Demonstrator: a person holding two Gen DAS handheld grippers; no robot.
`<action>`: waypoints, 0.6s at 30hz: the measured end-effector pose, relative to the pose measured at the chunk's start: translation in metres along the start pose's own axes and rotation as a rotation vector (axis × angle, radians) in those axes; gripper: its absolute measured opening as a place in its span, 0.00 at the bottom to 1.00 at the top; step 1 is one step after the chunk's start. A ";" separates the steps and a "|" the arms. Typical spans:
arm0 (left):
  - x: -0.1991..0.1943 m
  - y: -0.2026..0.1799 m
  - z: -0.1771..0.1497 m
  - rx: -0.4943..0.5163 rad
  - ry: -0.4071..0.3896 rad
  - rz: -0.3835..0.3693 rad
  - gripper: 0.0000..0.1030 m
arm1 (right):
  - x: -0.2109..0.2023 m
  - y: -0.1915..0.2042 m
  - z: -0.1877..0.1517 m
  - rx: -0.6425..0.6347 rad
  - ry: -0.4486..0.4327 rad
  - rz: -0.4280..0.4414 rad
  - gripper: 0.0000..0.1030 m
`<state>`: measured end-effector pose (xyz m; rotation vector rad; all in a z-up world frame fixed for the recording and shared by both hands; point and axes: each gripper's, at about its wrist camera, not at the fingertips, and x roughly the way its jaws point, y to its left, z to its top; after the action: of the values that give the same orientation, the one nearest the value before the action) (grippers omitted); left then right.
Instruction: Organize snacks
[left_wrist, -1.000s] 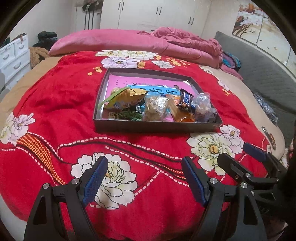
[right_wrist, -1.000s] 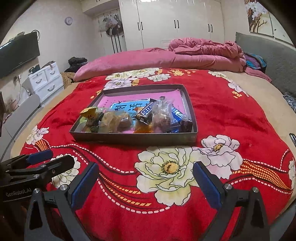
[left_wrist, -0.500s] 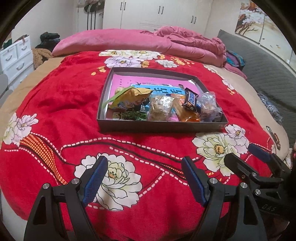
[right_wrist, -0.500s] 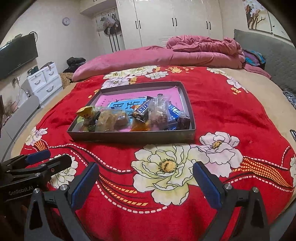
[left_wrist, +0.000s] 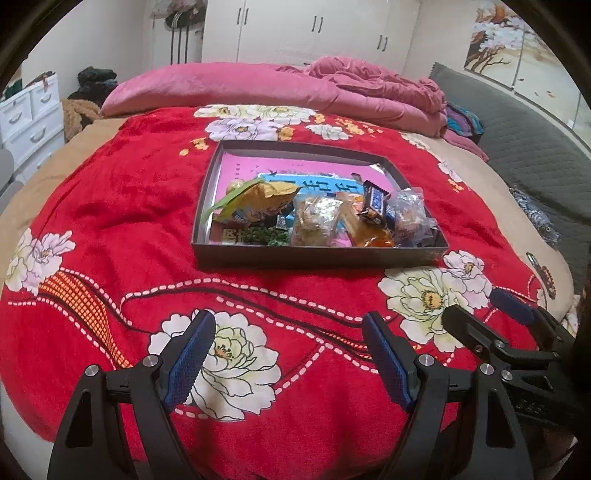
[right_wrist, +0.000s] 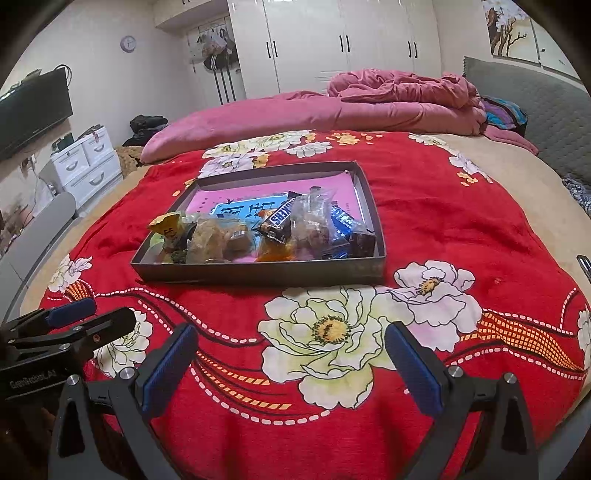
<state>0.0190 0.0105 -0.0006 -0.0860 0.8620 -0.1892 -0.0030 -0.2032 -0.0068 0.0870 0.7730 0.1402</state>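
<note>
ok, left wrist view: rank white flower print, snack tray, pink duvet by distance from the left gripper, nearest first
1. White flower print: on the red blanket, between the open left gripper's fingers.
2. Snack tray: mid-bed, straight ahead.
3. Pink duvet: far edge, by the wardrobes.

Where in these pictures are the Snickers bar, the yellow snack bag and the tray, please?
Snickers bar (right_wrist: 281, 218): right wrist view, on the lettered face of the wrapper.
Yellow snack bag (left_wrist: 266, 195): left wrist view, on the crumpled upper face of the bag.
Tray (left_wrist: 317, 255): left wrist view, on the near outer wall.
</note>
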 end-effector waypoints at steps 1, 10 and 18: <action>-0.001 -0.001 0.000 0.007 -0.005 0.002 0.80 | 0.000 0.000 0.000 0.000 0.001 -0.001 0.99; -0.004 -0.006 0.001 0.032 -0.020 0.010 0.80 | 0.001 0.000 0.000 -0.002 0.005 -0.007 0.99; -0.003 -0.005 0.001 0.026 -0.016 0.017 0.80 | 0.000 -0.001 0.000 -0.002 0.005 -0.010 0.99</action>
<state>0.0172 0.0062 0.0030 -0.0561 0.8436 -0.1831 -0.0027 -0.2042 -0.0072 0.0811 0.7784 0.1321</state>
